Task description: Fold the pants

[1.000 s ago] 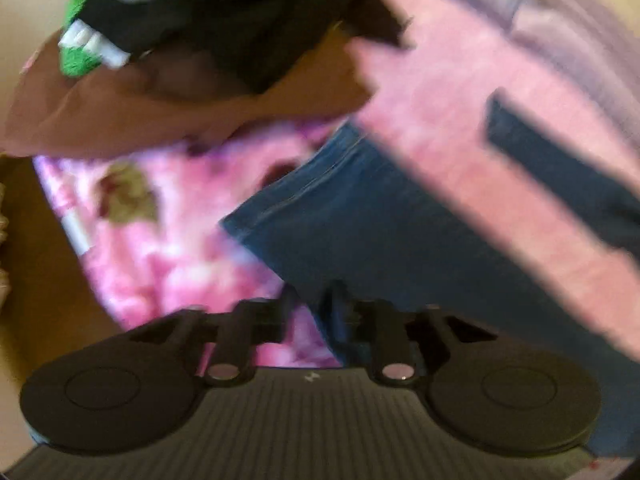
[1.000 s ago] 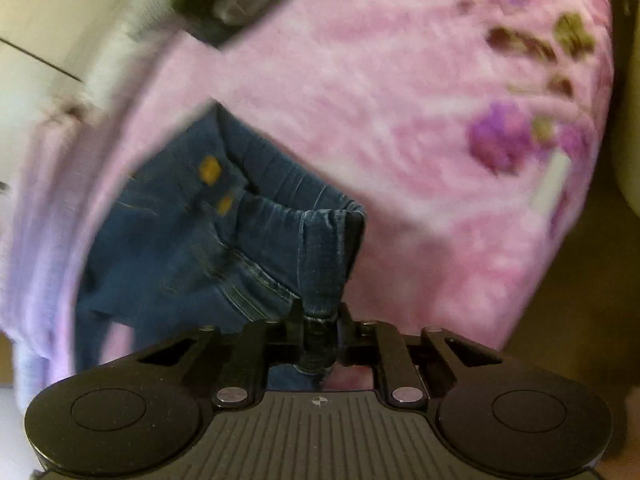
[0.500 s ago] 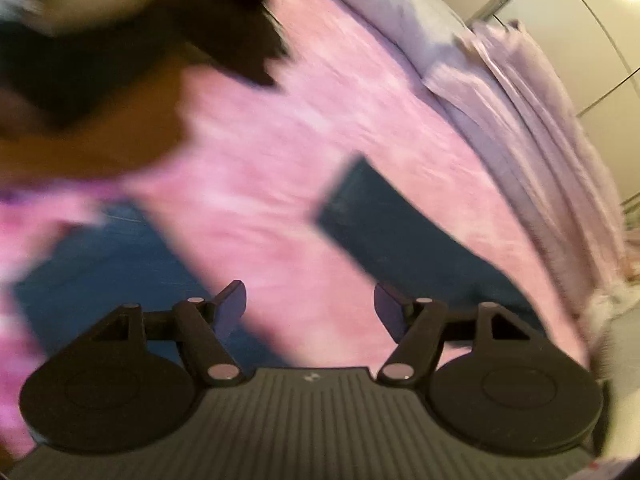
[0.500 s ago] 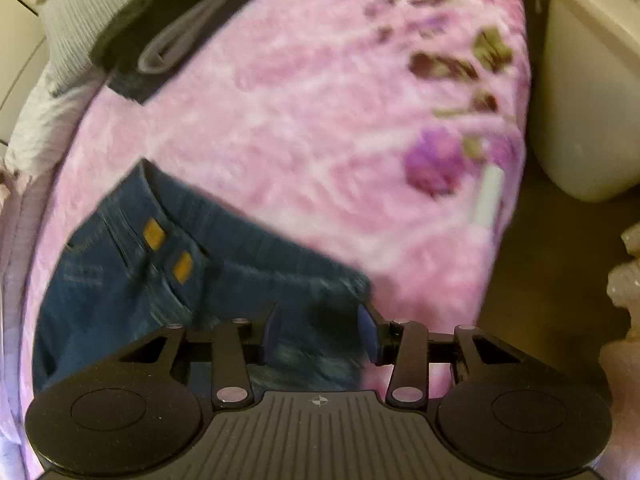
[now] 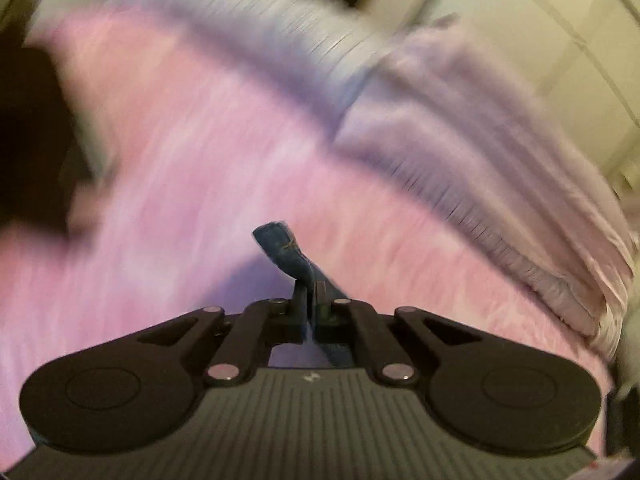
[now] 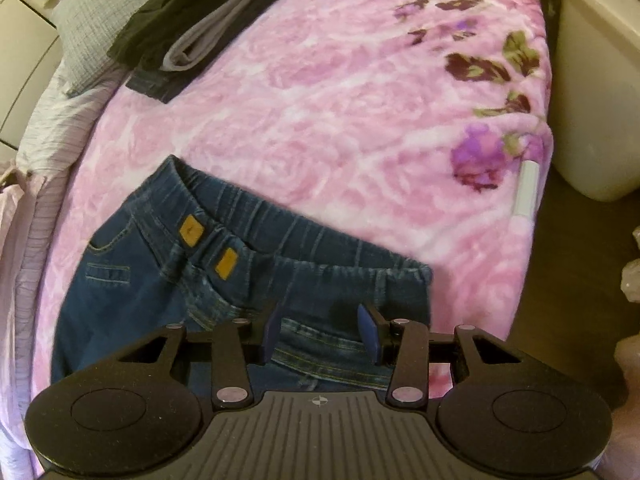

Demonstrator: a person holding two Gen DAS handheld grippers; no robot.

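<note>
The blue jeans (image 6: pixel 168 292) lie on the pink floral blanket (image 6: pixel 352 92) of a bed, waistband towards the far side, with two mustard-yellow patches (image 6: pixel 191 232) just below the elastic band and a front pocket seam showing at the left. The right gripper (image 6: pixel 320 330) hangs over the near right part of the waist area with its jaws apart; the blue pads (image 6: pixel 369 331) stand clear of the denim and nothing is pinched between them. In the left wrist view, which is smeared by motion blur, the left gripper (image 5: pixel 311 294) is clamped tight on a narrow strip of the jeans (image 5: pixel 286 254), a hemmed end that sticks up and away from the fingertips above the blanket (image 5: pixel 192 184). At the far left corner of the bed in the right wrist view, a stack of folded dark clothes (image 6: pixel 200 28) sits on the blanket, a grey garment sandwiched in it, partly resting against a grey checked pillow (image 6: pixel 86 36). A pale lilac ribbed sheet (image 6: pixel 56 128) runs along the left edge of the bed. To the right of the bed stands a cream plastic bin (image 6: pixel 592 92) on a dark floor.
</note>
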